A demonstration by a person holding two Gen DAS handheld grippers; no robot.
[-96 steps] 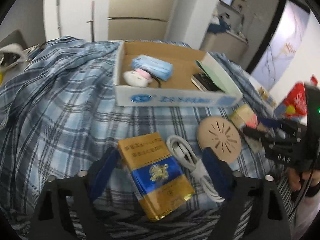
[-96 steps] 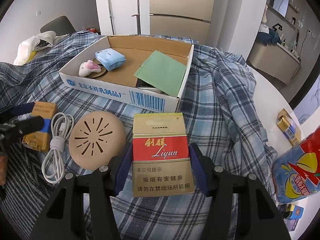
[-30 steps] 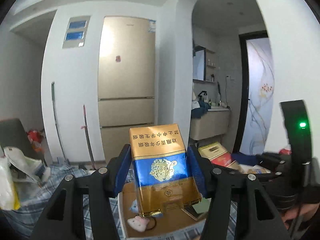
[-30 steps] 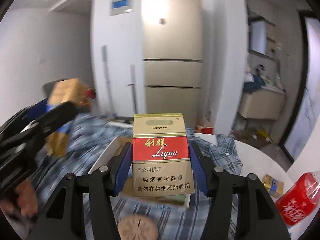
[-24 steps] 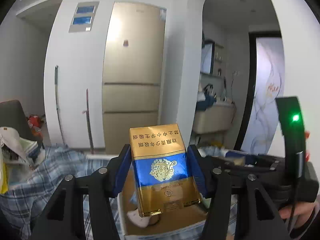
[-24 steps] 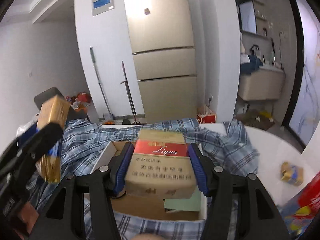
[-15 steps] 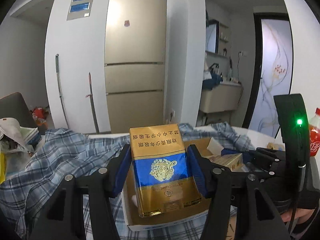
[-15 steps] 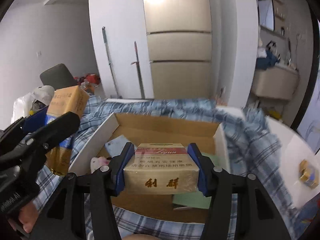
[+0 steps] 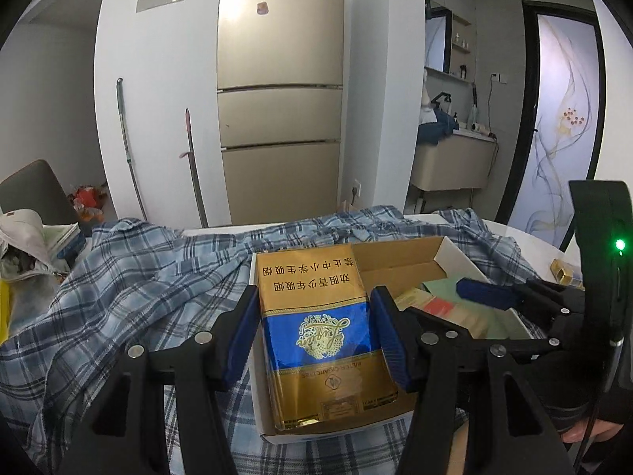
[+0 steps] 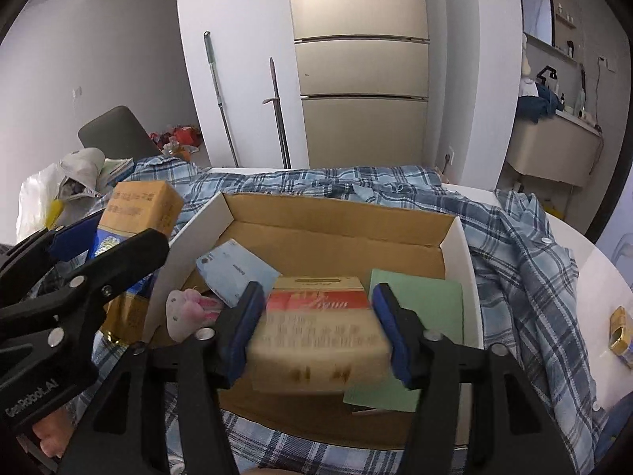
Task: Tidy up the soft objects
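Observation:
My left gripper [image 9: 316,297] is shut on a gold-and-blue cigarette carton [image 9: 320,336], held upright over the near left corner of the open cardboard box [image 9: 455,257]. My right gripper [image 10: 317,291] hangs over the middle of the box [image 10: 336,245] and its jaws are opening. A red-and-beige carton [image 10: 316,336] lies flat between them, blurred and loose from the pads. The left gripper [image 10: 126,229] with its carton [image 10: 134,213] shows at the left of the right wrist view.
In the box lie a pale blue tissue pack [image 10: 233,277], a pink-and-white plush [image 10: 186,312] and a green sheet [image 10: 419,304]. A blue plaid shirt [image 10: 514,261] is spread under and around the box. A small gold pack [image 10: 621,332] sits on the white table at the right.
Both grippers came down from high up to just over the box. The red carton tipped forward to lie flat, and the right jaws spread away from it. The left grip is unchanged.

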